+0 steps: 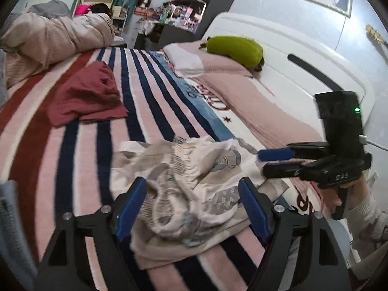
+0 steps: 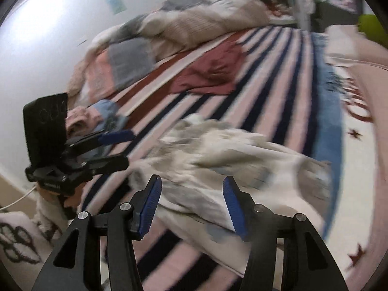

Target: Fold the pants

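Note:
Cream pants with a grey print (image 1: 194, 189) lie crumpled on the striped bedspread (image 1: 92, 145). My left gripper (image 1: 194, 186) is open, its jaws standing over the near part of the pants, holding nothing. My right gripper (image 1: 264, 162) comes in from the right at the pants' far edge, jaws apart. In the right wrist view the pants (image 2: 242, 169) lie blurred ahead of my open right gripper (image 2: 191, 184), and my left gripper (image 2: 128, 148) is at the left, open, just beside the pants.
A folded dark red garment (image 1: 87, 97) lies further up the bed. A bunched duvet (image 1: 48, 38) is at the far left. A pink pillow (image 1: 242, 92) with a green plush (image 1: 235, 48) and the white headboard (image 1: 303, 55) are at the right.

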